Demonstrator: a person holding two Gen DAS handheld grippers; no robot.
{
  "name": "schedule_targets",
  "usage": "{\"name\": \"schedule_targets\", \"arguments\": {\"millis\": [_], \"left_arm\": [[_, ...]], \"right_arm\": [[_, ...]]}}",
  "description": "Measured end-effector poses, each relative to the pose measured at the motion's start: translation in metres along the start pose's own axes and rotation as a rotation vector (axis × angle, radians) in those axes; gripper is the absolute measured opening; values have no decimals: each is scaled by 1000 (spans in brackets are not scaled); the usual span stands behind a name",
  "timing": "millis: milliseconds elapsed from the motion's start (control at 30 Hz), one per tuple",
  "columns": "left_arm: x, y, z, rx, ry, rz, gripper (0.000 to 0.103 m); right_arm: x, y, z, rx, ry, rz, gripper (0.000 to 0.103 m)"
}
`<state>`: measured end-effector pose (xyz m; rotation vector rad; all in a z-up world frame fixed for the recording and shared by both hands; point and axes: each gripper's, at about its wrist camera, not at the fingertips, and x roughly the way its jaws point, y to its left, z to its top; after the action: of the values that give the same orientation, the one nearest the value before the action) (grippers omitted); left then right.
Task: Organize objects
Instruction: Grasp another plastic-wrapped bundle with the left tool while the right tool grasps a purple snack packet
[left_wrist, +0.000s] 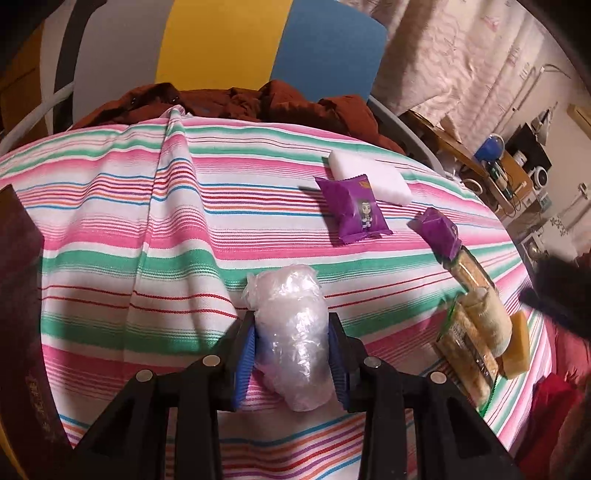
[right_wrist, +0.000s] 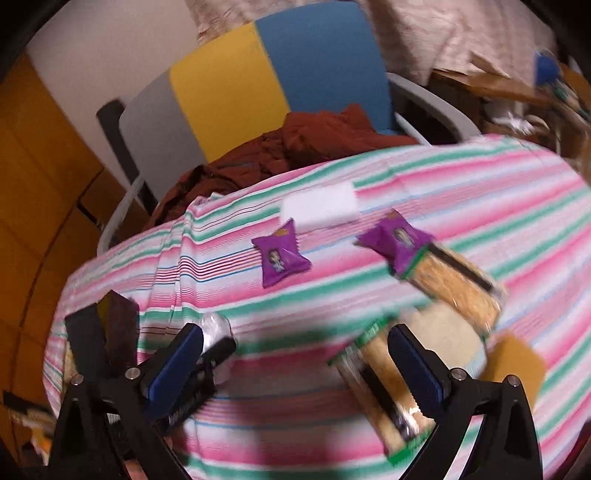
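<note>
Left gripper (left_wrist: 291, 354): blue pads pressed against both sides of a clear plastic-wrapped bundle (left_wrist: 288, 332), holding it just above the striped tablecloth (left_wrist: 147, 229). The wrap is translucent; its contents cannot be identified.

Right gripper (right_wrist: 295, 365): fingers spread wide, nothing between them, poised over the cloth beside the snack pile. This view is motion-blurred.

On the cloth: a white foam block (left_wrist: 369, 177) at the far side, a purple snack packet (left_wrist: 354, 210) touching its near edge, a second purple packet (left_wrist: 439, 229) apart to the right. Clear cracker packs (left_wrist: 469, 339), crackers visible inside, lie stacked with a pale round item (left_wrist: 491, 317) and a yellow block (left_wrist: 517, 343).
</note>
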<state>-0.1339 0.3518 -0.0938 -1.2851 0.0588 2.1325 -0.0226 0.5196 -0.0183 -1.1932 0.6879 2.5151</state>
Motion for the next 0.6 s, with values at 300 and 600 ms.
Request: {"name": "schedule_targets", "arguments": {"millis": [300, 600], "left_arm": [[0, 4, -2, -3, -29, -27, 36], [1, 9, -2, -19, -46, -56, 36]], "right_arm": [[92, 27, 53, -170, 160, -38, 81], [151, 38, 60, -258, 227, -123, 40]]}}
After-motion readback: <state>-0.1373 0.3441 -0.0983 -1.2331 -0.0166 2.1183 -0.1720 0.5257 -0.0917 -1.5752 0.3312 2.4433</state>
